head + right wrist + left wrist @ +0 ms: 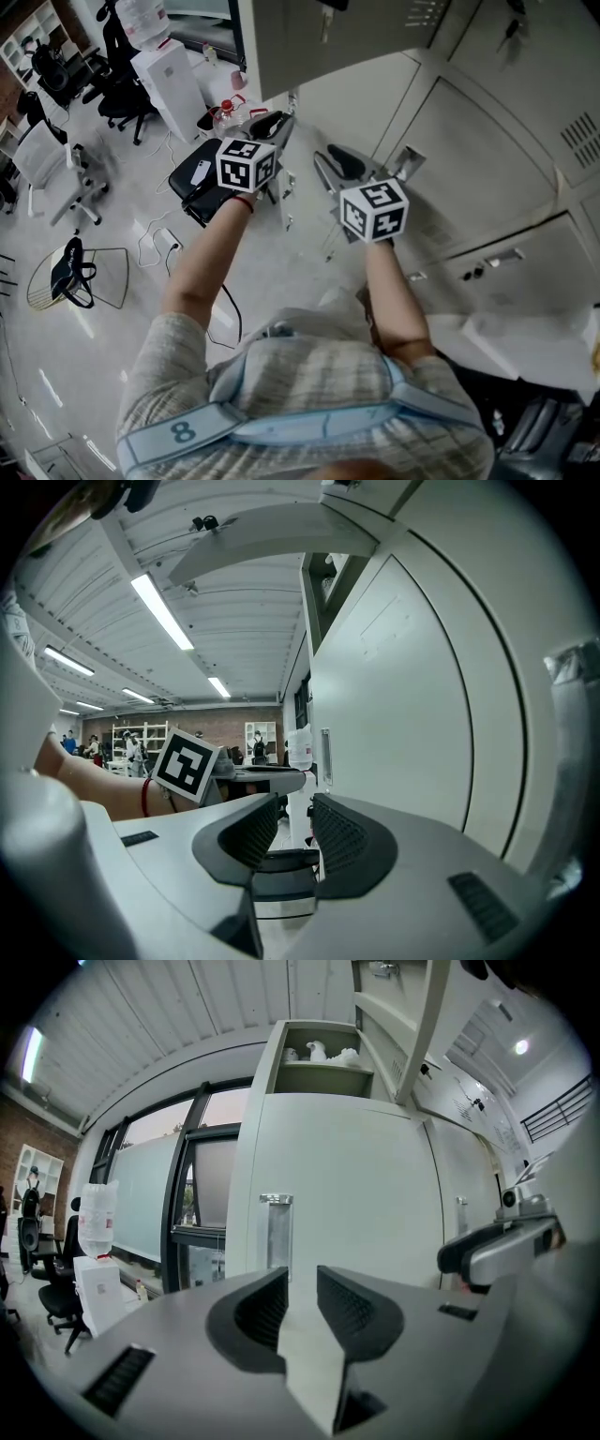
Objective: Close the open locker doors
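Observation:
Grey lockers fill the right of the head view. One upper door stands swung out above both grippers. In the left gripper view that open door hangs to the upper right, and its compartment holds white items. Below it is a closed door with a metal handle. My left gripper points at that closed door, jaws nearly together and empty. My right gripper is held beside it, jaws close together with nothing between, next to a closed locker face.
A water dispenser and office chairs stand at the upper left. A black case lies on the floor near the left gripper, with cables beside it. A wire basket with a bag sits at the left. White sheets lie at the lower right.

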Available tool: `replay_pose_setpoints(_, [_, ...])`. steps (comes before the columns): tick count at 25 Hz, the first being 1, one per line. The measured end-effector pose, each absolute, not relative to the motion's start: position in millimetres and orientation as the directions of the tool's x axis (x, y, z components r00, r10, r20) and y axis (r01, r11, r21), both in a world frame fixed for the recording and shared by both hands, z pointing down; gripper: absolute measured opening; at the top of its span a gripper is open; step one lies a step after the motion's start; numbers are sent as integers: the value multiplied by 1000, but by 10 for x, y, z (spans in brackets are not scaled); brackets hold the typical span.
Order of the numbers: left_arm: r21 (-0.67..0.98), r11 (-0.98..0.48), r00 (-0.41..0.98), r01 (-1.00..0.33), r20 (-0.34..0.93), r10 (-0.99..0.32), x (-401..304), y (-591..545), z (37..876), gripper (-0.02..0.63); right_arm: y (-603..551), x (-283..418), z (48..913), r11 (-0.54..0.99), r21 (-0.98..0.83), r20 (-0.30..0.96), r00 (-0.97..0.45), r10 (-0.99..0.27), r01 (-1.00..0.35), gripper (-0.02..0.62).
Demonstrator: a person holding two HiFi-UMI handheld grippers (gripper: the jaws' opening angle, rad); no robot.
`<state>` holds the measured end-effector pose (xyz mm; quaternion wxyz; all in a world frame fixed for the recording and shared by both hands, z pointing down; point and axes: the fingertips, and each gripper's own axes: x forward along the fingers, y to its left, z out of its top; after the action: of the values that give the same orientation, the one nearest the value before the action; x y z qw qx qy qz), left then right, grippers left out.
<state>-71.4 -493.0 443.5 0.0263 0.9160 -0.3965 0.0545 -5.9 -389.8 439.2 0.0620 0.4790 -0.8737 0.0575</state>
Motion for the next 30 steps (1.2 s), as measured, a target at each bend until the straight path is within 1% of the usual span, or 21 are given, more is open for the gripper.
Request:
replay_pose_setpoints(7, [-25, -684, 673, -729, 154, -723, -723, -4848, 4480, 84, -3884, -63, 4412, 536, -44, 166, -535, -828, -843, 117])
replay_pose_setpoints(13, [9, -686, 683, -727, 111, -722, -725, -4819, 4417, 86, -3882, -62, 4408, 538, -53, 161, -539, -827, -841, 117])
replay_pose_setpoints(22, [6, -681, 678, -732, 105, -728, -769, -4790, 4389, 86, -3860, -76, 4381, 541, -47, 161, -541, -825, -839, 117])
replay_pose_setpoints(30, [26, -718, 717, -696, 73, -693, -742, -4559, 4322, 86, -3768, -68, 4336, 551, -49, 145, -552, -821, -833, 117])
